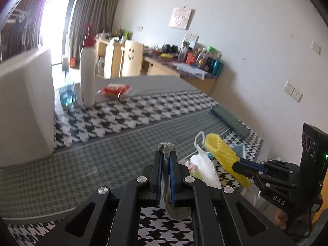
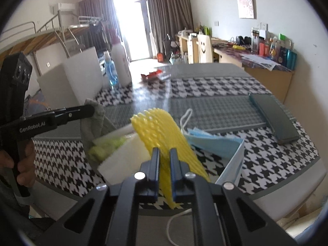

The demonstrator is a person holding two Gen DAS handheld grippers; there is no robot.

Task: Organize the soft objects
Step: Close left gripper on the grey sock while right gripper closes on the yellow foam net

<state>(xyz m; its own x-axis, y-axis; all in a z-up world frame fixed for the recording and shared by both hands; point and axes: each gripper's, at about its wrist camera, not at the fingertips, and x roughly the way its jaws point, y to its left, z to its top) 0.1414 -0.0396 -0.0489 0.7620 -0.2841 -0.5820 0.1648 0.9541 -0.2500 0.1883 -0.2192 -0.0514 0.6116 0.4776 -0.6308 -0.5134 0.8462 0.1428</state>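
Note:
My left gripper [image 1: 166,153] is shut on a grey cloth [image 1: 166,149] that hangs down between its fingers; in the right wrist view the left gripper [image 2: 90,108] holds the grey cloth [image 2: 92,119] at the left. My right gripper [image 2: 164,153] is shut on a yellow foam net sleeve [image 2: 157,131], held above the table; in the left wrist view the sleeve [image 1: 223,153] sticks out of the right gripper [image 1: 237,164]. Blue face masks [image 2: 211,141], a white sponge block [image 2: 123,160] and a green-yellow soft item [image 2: 106,145] lie below.
A houndstooth table [image 1: 114,119] carries a white foam box [image 1: 22,106], a white bottle with a red pump [image 1: 88,69], a blue bottle [image 1: 67,94], a red packet [image 1: 114,90] and a dark green case [image 2: 272,116]. A cluttered desk [image 2: 262,63] stands behind.

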